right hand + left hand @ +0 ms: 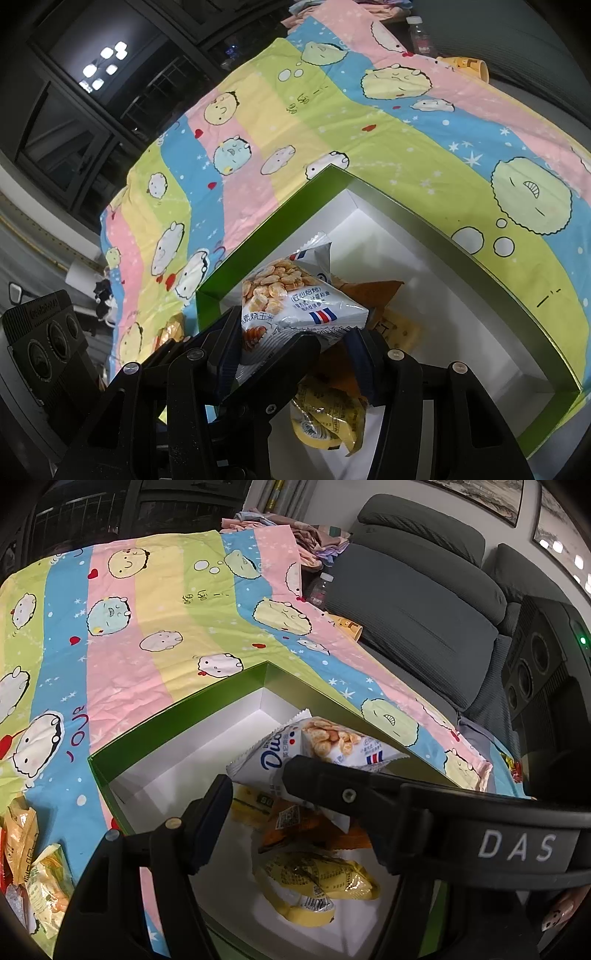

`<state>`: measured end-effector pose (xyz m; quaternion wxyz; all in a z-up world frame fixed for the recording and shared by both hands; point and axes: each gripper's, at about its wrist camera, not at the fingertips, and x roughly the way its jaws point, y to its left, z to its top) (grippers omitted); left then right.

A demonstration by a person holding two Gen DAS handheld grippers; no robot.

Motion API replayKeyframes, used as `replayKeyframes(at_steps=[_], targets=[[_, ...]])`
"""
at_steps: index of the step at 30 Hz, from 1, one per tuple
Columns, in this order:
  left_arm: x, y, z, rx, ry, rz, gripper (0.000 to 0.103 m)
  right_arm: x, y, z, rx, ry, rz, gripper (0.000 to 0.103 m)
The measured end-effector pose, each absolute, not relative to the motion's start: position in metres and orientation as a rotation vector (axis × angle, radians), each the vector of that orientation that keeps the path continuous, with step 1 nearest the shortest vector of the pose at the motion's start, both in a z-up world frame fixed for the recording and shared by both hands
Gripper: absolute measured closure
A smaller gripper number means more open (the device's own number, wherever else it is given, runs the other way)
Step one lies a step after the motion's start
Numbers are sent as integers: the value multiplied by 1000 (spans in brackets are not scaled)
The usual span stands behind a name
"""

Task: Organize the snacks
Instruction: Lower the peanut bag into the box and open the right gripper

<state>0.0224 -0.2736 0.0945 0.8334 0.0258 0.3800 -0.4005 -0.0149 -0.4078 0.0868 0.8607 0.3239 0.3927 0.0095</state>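
A white corn-snack packet (295,302) hangs over the open green box (406,210), whose white floor already holds yellow-wrapped snacks (325,424) and an orange packet (369,291). The right gripper (295,350) is clamped on the packet's lower end, its pads pressing the film from both sides. Judged from its puffed, glossy look, the packet is light, soft and somewhat slippery, with brittle contents; the flat crimped seam or a corner seems the safest hold, since squeezing the middle could crush the kernels. In the left view the same packet (321,753) appears beyond the left gripper (255,786), whose jaws stand apart with nothing pressed between them. Both grippers tilt downward into the box. More loose snacks (33,867) lie on the striped cloth (147,627) beside the box.
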Motion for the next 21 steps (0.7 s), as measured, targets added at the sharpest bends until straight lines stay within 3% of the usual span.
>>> replayKeyframes(at_steps=[21], targets=[[12, -308, 102, 60, 786, -955, 35, -40, -437, 99, 683, 770, -112, 48]])
